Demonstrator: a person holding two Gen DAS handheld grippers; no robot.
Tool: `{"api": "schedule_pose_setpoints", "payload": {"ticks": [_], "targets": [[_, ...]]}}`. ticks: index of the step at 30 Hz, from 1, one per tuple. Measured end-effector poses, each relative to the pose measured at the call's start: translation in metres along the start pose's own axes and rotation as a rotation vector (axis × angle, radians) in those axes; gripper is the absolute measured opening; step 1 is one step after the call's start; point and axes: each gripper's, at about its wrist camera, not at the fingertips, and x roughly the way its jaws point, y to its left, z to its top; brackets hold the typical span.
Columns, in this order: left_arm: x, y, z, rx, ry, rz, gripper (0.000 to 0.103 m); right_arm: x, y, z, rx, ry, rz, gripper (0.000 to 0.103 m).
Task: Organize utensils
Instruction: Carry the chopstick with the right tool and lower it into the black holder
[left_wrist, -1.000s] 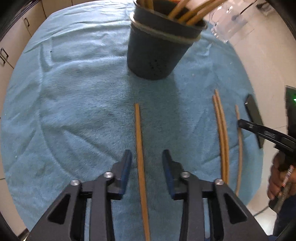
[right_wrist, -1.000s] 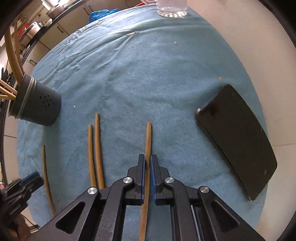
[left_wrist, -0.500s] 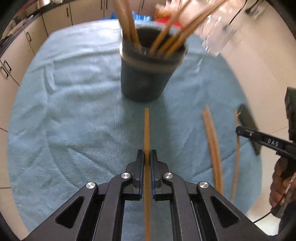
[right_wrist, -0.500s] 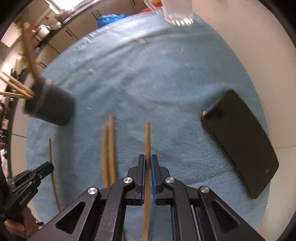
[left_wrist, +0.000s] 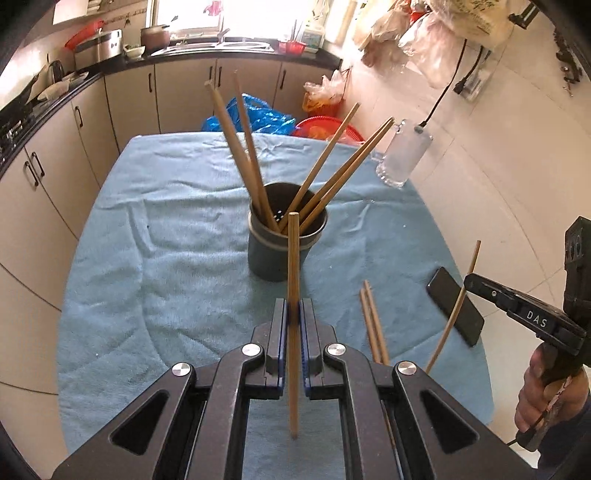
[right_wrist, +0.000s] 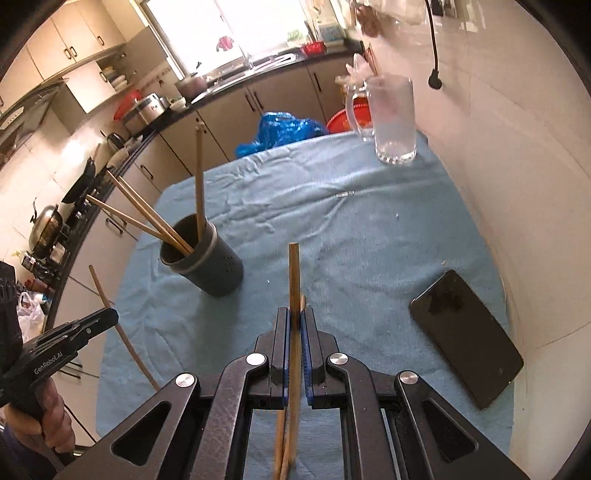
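Left tongs (left_wrist: 293, 314): pressed together on a single wooden chopstick (left_wrist: 293, 266), which runs up between the blue pads and out past the tips; its top end shows in front of the holder.
Right tongs (right_wrist: 294, 323): pinching a second chopstick (right_wrist: 294, 273) between the pads, its free end pointing up and away over the cloth.
Holder (left_wrist: 282, 240): a dark grey round cup standing upright near the middle of the tabletop, with five chopsticks leaning out of it in different directions.
Loose chopsticks (left_wrist: 373, 317): a pair lying side by side on the cloth, to the right of the left tongs and near the front edge.
Cloth (left_wrist: 177, 229): a rumpled blue towel covering the tabletop.
Phone (right_wrist: 465, 338): black, lying flat with its screen up near the right edge of the cloth, well apart from the holder.
Glass mug (right_wrist: 393, 118): clear, with a handle, upright at the far right corner.
Hands: a hand (left_wrist: 546, 395) grips the handle of the right tool, seen from the left view.
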Motion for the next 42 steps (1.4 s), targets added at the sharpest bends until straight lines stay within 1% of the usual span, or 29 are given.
{"api": "schedule_pose_setpoints", "payload": {"ticks": [8, 20, 26, 31, 42], "targets": [[-0.015, -0.013, 0.003, 0.023, -0.028, -0.002, 0.006, -0.018, -0.002, 0.001, 0.007, -0.051, 0.005, 0.006], [-0.025, -0.013, 0.010, 0.022, -0.057, 0.000, 0.006, -0.041, 0.002, 0.013, -0.006, -0.120, 0.010, 0.006], [-0.039, -0.009, 0.025, 0.013, -0.100, 0.008, 0.006, -0.051, 0.010, 0.028, -0.024, -0.159, 0.010, 0.006], [-0.055, -0.008, 0.041, 0.010, -0.140, 0.004, 0.006, -0.063, 0.021, 0.043, -0.048, -0.189, 0.028, 0.006], [-0.094, -0.007, 0.084, 0.018, -0.232, -0.005, 0.006, -0.084, 0.052, 0.075, -0.081, -0.238, 0.104, 0.006]]}}
